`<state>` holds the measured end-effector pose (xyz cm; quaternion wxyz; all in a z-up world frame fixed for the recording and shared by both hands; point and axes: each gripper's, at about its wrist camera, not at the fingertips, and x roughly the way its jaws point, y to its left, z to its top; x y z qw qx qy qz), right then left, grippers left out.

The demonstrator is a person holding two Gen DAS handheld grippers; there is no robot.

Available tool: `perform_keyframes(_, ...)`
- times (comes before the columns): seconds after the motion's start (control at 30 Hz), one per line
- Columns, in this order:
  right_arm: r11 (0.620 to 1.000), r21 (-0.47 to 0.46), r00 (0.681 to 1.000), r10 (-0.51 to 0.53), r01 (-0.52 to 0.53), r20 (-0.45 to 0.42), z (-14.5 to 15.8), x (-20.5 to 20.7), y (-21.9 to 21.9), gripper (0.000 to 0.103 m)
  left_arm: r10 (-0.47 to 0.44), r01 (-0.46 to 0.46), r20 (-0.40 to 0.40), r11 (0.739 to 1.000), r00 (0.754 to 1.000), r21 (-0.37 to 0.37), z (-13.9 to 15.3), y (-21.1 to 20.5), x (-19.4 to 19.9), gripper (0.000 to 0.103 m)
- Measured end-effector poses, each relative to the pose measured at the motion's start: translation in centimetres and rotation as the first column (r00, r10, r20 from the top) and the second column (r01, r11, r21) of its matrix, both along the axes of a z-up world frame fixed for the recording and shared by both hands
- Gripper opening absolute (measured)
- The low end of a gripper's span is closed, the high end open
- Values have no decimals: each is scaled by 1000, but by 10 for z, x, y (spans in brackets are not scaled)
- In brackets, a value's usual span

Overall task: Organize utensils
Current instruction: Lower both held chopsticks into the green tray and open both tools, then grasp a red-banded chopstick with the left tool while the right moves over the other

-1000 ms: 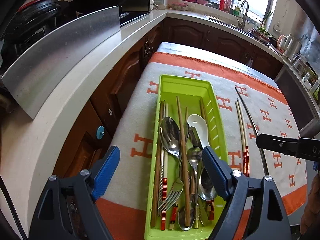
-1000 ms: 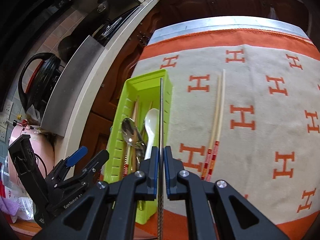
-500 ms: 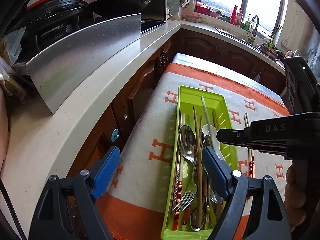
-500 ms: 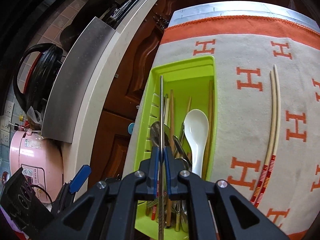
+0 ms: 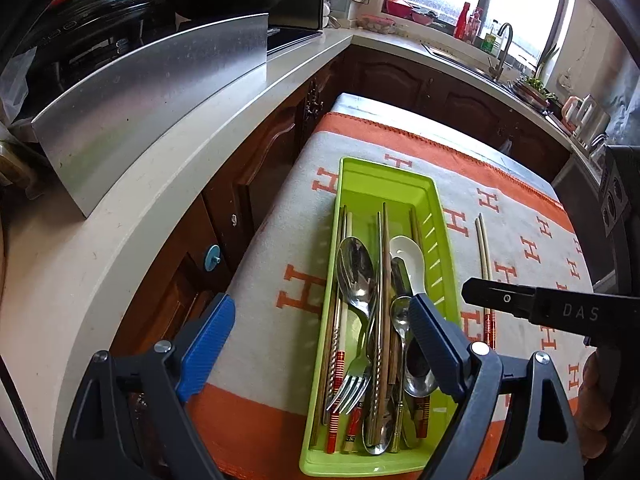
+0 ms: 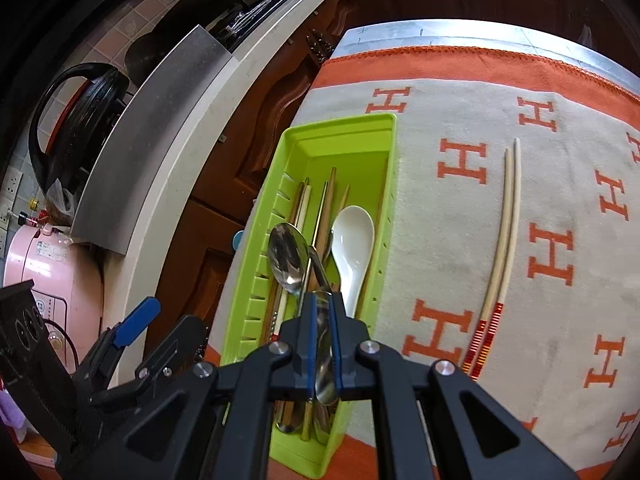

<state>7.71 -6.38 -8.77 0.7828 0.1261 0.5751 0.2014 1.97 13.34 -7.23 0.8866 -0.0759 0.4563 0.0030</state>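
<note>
- My left gripper point(image 5: 320, 328) hangs above the near end of the green tray point(image 5: 448, 276), its blue-padded fingers point(image 5: 208, 340) spread wide with nothing between them.
- My right gripper point(image 6: 322, 330) has its jaws drawn close with only a narrow gap; a shiny metal utensil shows through that gap, but I cannot tell whether the pads are pinching it or it simply lies in the tray below.
- In the left wrist view, the right gripper point(image 5: 476, 290) reaches in from the right, its tip just beside the tray's right wall.
- The tray lies lengthwise on the orange-and-grey H-patterned cloth point(image 6: 460, 248), near its left edge.
- Inside the tray I see a large metal spoon point(image 5: 354, 270), a white ceramic spoon point(image 6: 352, 248), a fork point(image 5: 352, 380) and several wooden chopsticks point(image 5: 386, 280), all heaped together lengthwise.
- A pale chopstick pair point(image 6: 502, 240) with red-striped near ends lies on the cloth right of the tray, well apart from it.
</note>
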Motion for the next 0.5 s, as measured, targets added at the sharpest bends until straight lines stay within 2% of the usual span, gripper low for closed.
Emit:
perform_keyframes(0.27,998,-61,997,27,-22,71,3,-25,-20,7,-45,45,-25,999,999,12,-7,-19,-2,87)
perform_keyframes(0.5,999,-38,997,-28,30,68,0,-35,-49,7,-96,96,-17,995,995,23,-3,-41,-6,87)
